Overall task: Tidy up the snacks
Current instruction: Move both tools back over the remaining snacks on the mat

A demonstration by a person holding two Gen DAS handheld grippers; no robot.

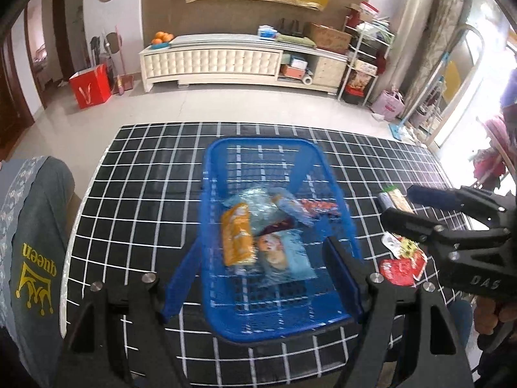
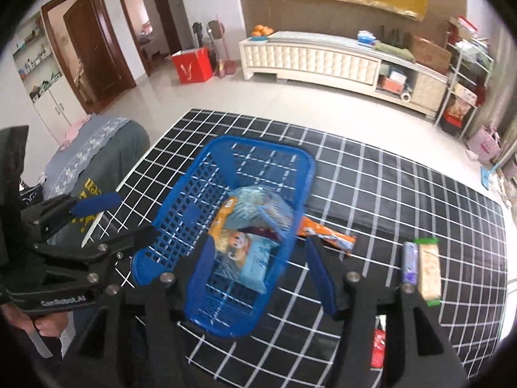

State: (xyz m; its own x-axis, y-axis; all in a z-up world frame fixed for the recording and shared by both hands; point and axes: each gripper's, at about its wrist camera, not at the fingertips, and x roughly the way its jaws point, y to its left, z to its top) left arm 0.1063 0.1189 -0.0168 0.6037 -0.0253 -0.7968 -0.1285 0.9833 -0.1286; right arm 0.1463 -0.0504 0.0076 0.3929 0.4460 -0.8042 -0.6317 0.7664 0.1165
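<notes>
Snacks lie piled in the blue basket [image 1: 278, 236], which sits mid-frame on the black grid-patterned surface [image 1: 129, 213] in both wrist views: an orange packet [image 1: 237, 234], a clear blue-tinted bag [image 1: 263, 205] and a light blue pack with a cartoon face [image 1: 284, 253]. Your left tongs [image 1: 261, 281] stand open above the basket's near end with nothing between the blue pads. Your right tongs [image 2: 263, 271] are open and empty too, over the basket's right rim. In the right wrist view an orange wrapper [image 2: 326, 234] lies on the surface just outside the basket, and further right a purple bar [image 2: 409, 262] lies beside a pale wafer bar [image 2: 428, 268]. At lower right of the left view a red and white sachet [image 1: 400, 260] lies on the cloth.
</notes>
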